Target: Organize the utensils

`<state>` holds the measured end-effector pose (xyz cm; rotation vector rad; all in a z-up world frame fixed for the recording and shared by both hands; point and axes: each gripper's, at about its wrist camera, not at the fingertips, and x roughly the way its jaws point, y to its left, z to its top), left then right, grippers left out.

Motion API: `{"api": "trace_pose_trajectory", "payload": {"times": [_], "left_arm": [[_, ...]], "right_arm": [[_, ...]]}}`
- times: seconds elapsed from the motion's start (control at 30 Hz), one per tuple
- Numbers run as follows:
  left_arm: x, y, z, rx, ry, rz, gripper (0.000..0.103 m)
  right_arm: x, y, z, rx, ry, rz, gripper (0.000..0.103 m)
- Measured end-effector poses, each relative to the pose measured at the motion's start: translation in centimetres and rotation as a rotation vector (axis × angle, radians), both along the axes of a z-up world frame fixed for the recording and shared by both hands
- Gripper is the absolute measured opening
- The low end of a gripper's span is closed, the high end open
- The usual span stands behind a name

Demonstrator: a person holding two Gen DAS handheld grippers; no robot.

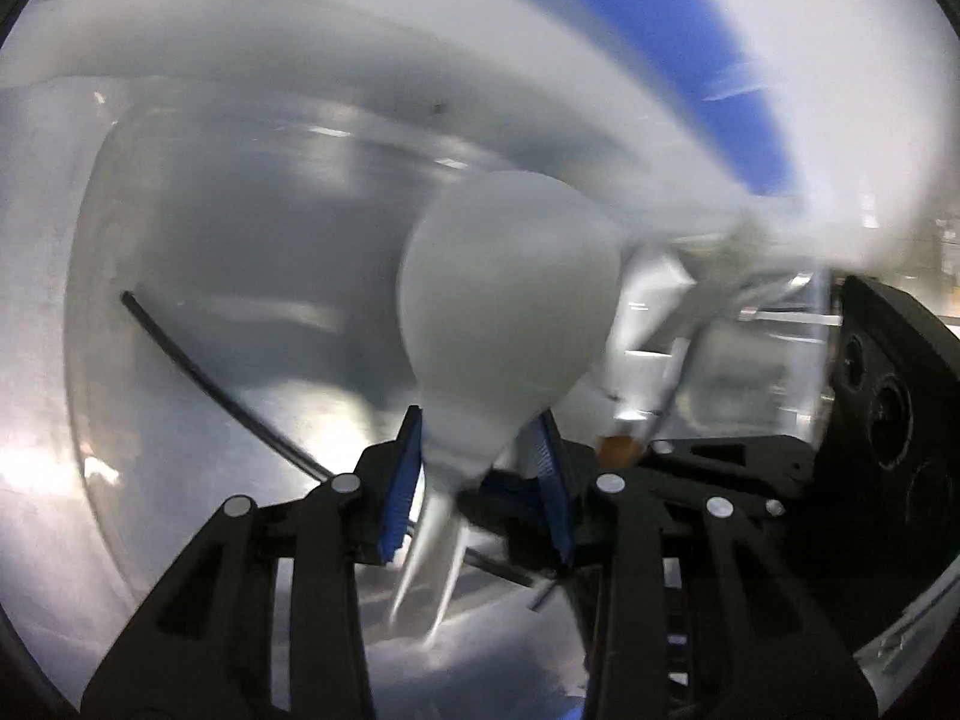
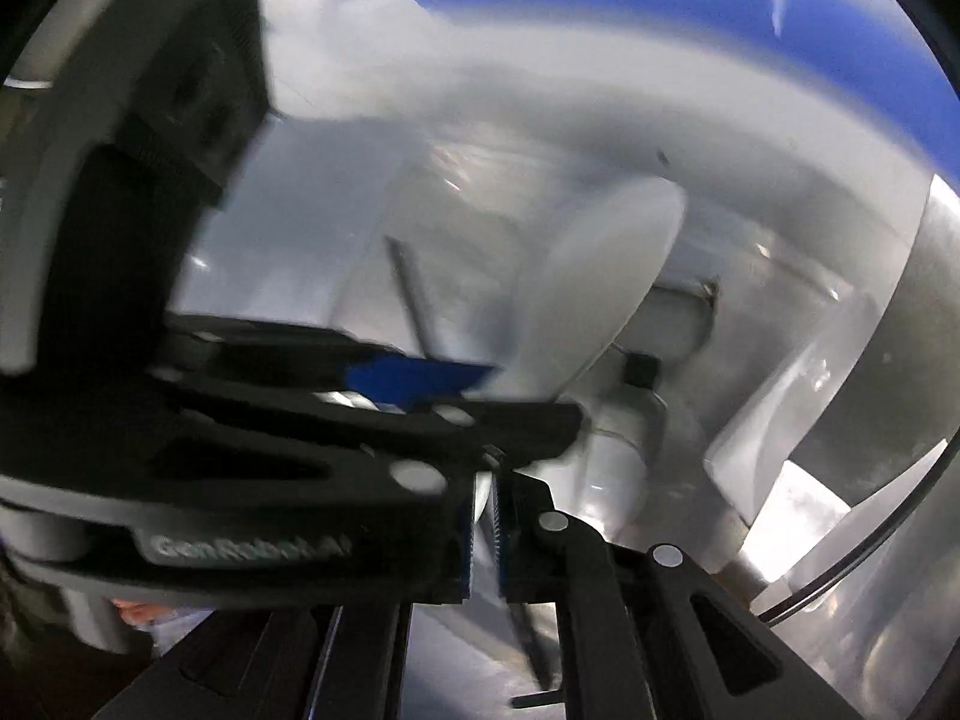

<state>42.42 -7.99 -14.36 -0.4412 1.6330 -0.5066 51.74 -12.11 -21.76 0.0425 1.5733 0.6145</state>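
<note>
Spoon [image 1: 510,300]: one, white, smooth, oval bowl.
Left gripper [image 1: 480,468]: clamped the spoon's neck.
Right gripper [image 2: 487,516]: nearly together, on its thin handle.

Heavy motion blur across both fisheye views, smearing the white spoon [image 1: 510,312] and a blue band [image 1: 678,30] into curved streaks. Bright glare at the left edge of the left wrist view and on the metallic surface [image 2: 804,504] at lower right of the right. Black vignette in every corner; strong barrel distortion at the rims. Cool, uneven light.
</note>
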Motion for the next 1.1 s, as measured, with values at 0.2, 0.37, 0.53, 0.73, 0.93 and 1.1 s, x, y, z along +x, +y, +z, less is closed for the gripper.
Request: {"api": "trace_pose_trajectory", "payload": {"times": [0.2,0.37,0.53,0.73,0.93,1.1], "left_arm": [[-0.9,0.6,4.4,0.111,-0.171,-0.007,0.056],[-7.3,0.0,14.6,0.245,-0.558,-0.003,0.085],[-14.5,-0.4,20.9,0.353,-0.813,0.019,0.095],[-21.9,-0.5,23.9,0.422,-0.9,0.031,0.095],[-25.6,0.5,22.2,0.507,-0.863,0.087,0.095],[-27.2,1.8,20.8,0.527,-0.838,0.139,0.095]], "right_arm": [[-1.9,-1.5,3.6,-0.117,-0.135,-0.068,0.036],[-8.9,-2.9,13.8,-0.16,-0.481,-0.175,0.064],[-17.4,-3.5,19.4,-0.21,-0.743,-0.31,0.086],[-24.7,-3.1,20.3,-0.369,-0.861,-0.382,0.098],[-28.4,-4.9,17.4,-0.437,-0.784,-0.396,0.098],[-29.8,-6.0,14.8,-0.445,-0.721,-0.46,0.098]]}}
